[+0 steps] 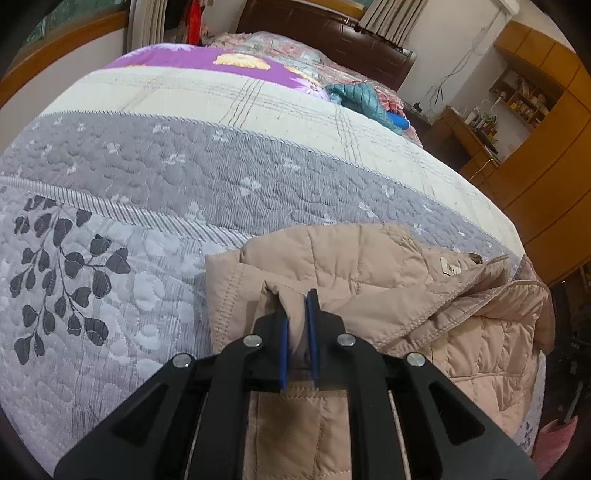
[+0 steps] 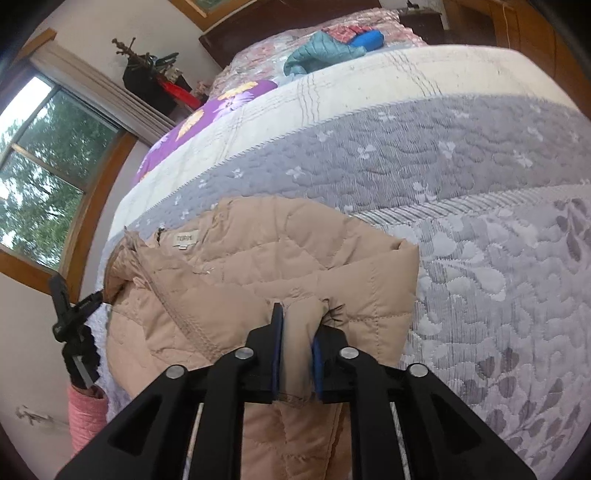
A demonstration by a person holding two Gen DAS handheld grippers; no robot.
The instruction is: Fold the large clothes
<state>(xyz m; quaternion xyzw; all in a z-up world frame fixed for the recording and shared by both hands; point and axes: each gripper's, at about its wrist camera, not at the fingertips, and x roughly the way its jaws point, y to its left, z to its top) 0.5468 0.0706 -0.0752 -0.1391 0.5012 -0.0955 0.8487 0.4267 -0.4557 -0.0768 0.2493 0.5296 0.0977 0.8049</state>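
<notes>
Jacket: a beige quilted jacket [image 1: 369, 269] lies at the near edge of the bed, folded over on itself, with its lining and a small sewn-in label facing up; in the right wrist view the same jacket [image 2: 258, 258] fills the lower middle.
Bed cover: a grey quilted bedspread [image 1: 110, 229] with dark leaf prints lies under the jacket; beyond it a cream checked band, then a purple flowered quilt [image 1: 207, 61].
Left gripper: the left gripper [image 1: 295, 306] points down at the jacket's near edge, the jaws narrow, with a pinched fold of beige fabric standing up between the blue pads [image 1: 311, 332].
Fabric at the left jaws: the fold runs from the fingertips back toward the camera, and both pads press on it; the rest of the jacket spreads away to the right and ahead.
Right gripper: the right gripper [image 2: 297, 317] also points down, the jaws narrow, clamped on a thicker roll of beige fabric.
Fabric at the right jaws: the roll bulges past the fingertips and puckers at the right pad [image 2: 318, 362]; the jacket body spreads left and ahead.
Far end of bed: a teal quilted garment [image 2: 317, 51] lies near the dark headboard [image 1: 332, 33], well apart from the jacket.
Left of the right view: a window [image 2: 40, 166] with trees outside.
</notes>
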